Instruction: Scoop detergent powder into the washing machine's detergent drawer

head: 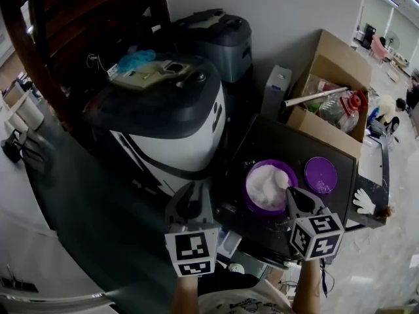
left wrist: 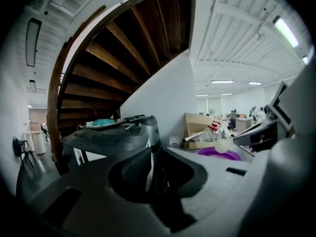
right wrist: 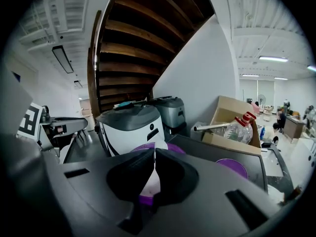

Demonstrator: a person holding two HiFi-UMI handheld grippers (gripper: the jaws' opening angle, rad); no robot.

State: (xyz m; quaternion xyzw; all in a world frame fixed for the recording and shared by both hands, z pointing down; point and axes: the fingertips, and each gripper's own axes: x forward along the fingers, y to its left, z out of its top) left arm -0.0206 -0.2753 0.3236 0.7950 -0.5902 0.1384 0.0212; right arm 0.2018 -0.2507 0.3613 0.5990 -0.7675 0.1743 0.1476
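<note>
A purple bowl [head: 251, 175] heaped with white detergent powder stands on a black tabletop [head: 265, 136], to the right of a white-and-black washing machine [head: 167, 116]. My right gripper [head: 290, 195] hovers at the bowl's near right edge, shut on a white scoop [head: 283, 177]. In the left gripper view the scoop's head [left wrist: 223, 144] is raised just above the bowl [left wrist: 217, 153]. My left gripper [head: 191, 198] is low in front of the machine with its jaws together and nothing seen between them. No detergent drawer shows in any view.
The bowl's purple lid [head: 321, 174] lies right of the bowl. An open cardboard box [head: 330, 64] with a plastic bottle [head: 344, 110] stands behind it. A second grey machine [head: 219, 38] sits at the back, under a wooden staircase. A white glove [head: 363, 203] lies at the table's right edge.
</note>
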